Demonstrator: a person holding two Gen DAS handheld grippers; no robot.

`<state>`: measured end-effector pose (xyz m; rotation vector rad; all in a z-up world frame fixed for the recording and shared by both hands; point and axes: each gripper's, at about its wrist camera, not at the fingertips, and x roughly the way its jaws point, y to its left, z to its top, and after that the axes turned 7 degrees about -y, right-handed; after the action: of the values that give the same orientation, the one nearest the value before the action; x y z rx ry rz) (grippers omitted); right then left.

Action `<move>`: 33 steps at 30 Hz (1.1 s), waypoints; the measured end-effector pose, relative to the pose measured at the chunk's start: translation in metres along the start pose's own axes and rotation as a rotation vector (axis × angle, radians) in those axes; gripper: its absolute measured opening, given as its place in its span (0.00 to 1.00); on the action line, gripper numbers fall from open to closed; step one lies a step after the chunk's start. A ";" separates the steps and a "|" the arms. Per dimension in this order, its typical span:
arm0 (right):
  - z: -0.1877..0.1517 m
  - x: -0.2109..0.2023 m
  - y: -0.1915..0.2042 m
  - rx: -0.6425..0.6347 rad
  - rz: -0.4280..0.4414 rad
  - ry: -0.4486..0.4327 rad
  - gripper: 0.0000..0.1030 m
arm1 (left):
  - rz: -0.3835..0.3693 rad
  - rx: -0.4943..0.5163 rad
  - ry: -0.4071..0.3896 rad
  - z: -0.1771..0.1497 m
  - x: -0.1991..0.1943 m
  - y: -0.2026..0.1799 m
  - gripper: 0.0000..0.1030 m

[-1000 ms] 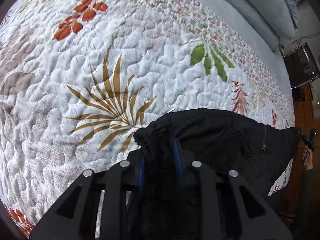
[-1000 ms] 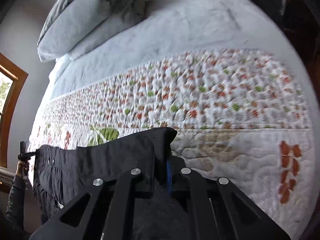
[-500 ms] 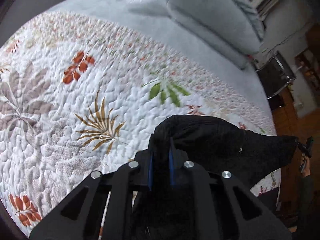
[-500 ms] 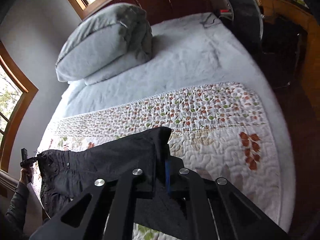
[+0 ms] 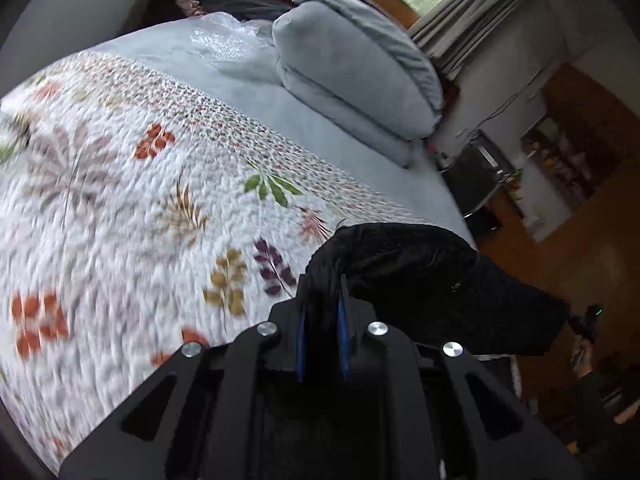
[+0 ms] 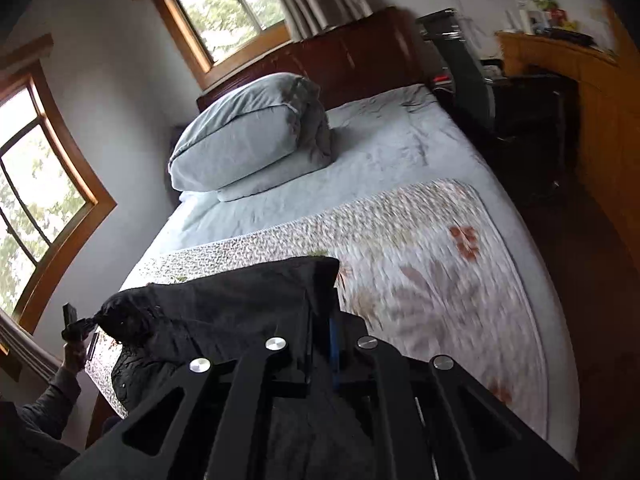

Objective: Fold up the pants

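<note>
Black pants (image 5: 424, 280) hang stretched between my two grippers, lifted above the floral quilt (image 5: 120, 208). My left gripper (image 5: 322, 300) is shut on one bunched end of the waistband. My right gripper (image 6: 324, 316) is shut on the other end of the pants (image 6: 224, 312). In the right wrist view the left gripper (image 6: 76, 326) shows small at the far end of the cloth. In the left wrist view the right gripper (image 5: 586, 322) shows at the far right. The lower part of the pants is hidden below the gripper bodies.
The bed has a pale blue sheet (image 6: 360, 160) and a folded grey-blue duvet (image 6: 248, 140) near the dark headboard (image 6: 352, 60). A dark nightstand (image 6: 520, 120) and wooden furniture (image 6: 592, 92) stand beside the bed. Windows (image 6: 224, 12) are on the wall.
Both grippers have risen well above the bed with the pants still held. The quilt looks smaller and farther, and the headboard, windows and furniture have come into view.
</note>
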<state>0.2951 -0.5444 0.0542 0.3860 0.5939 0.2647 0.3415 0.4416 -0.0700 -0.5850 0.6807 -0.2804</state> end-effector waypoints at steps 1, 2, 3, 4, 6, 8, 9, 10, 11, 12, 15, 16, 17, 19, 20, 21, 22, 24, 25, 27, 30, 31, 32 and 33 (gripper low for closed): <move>-0.012 -0.009 -0.004 0.011 -0.007 -0.004 0.05 | -0.007 -0.009 -0.004 -0.008 -0.007 0.002 0.11; -0.027 -0.018 -0.008 0.026 -0.018 -0.003 0.05 | -0.016 -0.028 -0.004 -0.022 -0.018 0.007 0.11; -0.041 -0.024 -0.013 0.047 -0.019 -0.002 0.05 | -0.016 -0.044 -0.003 -0.033 -0.024 0.013 0.11; -0.061 -0.032 -0.019 0.074 -0.024 -0.004 0.05 | -0.017 -0.060 -0.001 -0.042 -0.030 0.018 0.11; -0.082 -0.040 -0.022 0.095 -0.033 0.002 0.05 | -0.020 -0.090 0.002 -0.063 -0.043 0.028 0.11; -0.105 -0.054 -0.025 0.128 -0.028 -0.024 0.05 | -0.018 -0.116 0.007 -0.077 -0.051 0.036 0.11; -0.113 -0.058 -0.026 0.139 -0.029 -0.027 0.05 | -0.013 -0.120 0.016 -0.084 -0.055 0.039 0.11; -0.120 -0.062 -0.028 0.150 -0.030 -0.029 0.05 | -0.014 -0.125 0.018 -0.090 -0.058 0.041 0.11; -0.125 -0.064 -0.029 0.157 -0.032 -0.029 0.05 | -0.015 -0.128 0.026 -0.096 -0.060 0.042 0.11; -0.127 -0.066 -0.029 0.156 -0.034 -0.027 0.05 | -0.011 -0.122 0.035 -0.099 -0.060 0.042 0.12; -0.133 -0.073 -0.020 0.123 -0.039 -0.036 0.05 | -0.005 -0.106 0.059 -0.110 -0.060 0.041 0.12; -0.133 -0.073 -0.016 0.107 -0.044 -0.035 0.06 | -0.002 -0.103 0.065 -0.114 -0.060 0.040 0.12; -0.133 -0.075 -0.011 0.087 -0.046 -0.042 0.05 | -0.004 -0.107 0.068 -0.116 -0.060 0.041 0.13; -0.128 -0.080 0.002 0.037 -0.046 -0.051 0.05 | -0.003 -0.111 0.071 -0.122 -0.062 0.041 0.13; -0.125 -0.082 0.008 0.013 -0.048 -0.059 0.05 | -0.006 -0.116 0.070 -0.123 -0.063 0.041 0.13; -0.122 -0.084 0.013 -0.008 -0.049 -0.063 0.05 | -0.004 -0.122 0.073 -0.126 -0.064 0.043 0.13; -0.114 -0.087 0.025 -0.062 -0.053 -0.078 0.05 | 0.002 -0.126 0.076 -0.129 -0.065 0.045 0.14; -0.106 -0.092 0.040 -0.141 -0.050 -0.113 0.06 | 0.009 -0.146 0.081 -0.133 -0.064 0.049 0.14; -0.104 -0.093 0.043 -0.155 -0.042 -0.123 0.06 | 0.010 -0.153 0.081 -0.134 -0.064 0.051 0.14; -0.106 -0.094 0.045 -0.186 -0.053 -0.129 0.06 | 0.010 -0.170 0.083 -0.139 -0.063 0.055 0.14; -0.134 -0.095 0.030 -0.208 -0.072 -0.134 0.12 | 0.009 -0.193 0.093 -0.146 -0.062 0.060 0.15; -0.153 -0.092 0.021 -0.207 -0.090 -0.116 0.15 | 0.010 -0.197 0.102 -0.149 -0.062 0.062 0.16; -0.172 -0.090 0.010 -0.182 -0.103 -0.100 0.17 | 0.014 -0.199 0.106 -0.149 -0.061 0.063 0.16; -0.186 -0.089 0.002 -0.164 -0.112 -0.096 0.32 | 0.018 -0.203 0.114 -0.151 -0.061 0.064 0.16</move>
<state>0.1141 -0.5225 -0.0426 0.2055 0.4937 0.1851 0.1998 0.4569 -0.1716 -0.7600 0.8301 -0.2300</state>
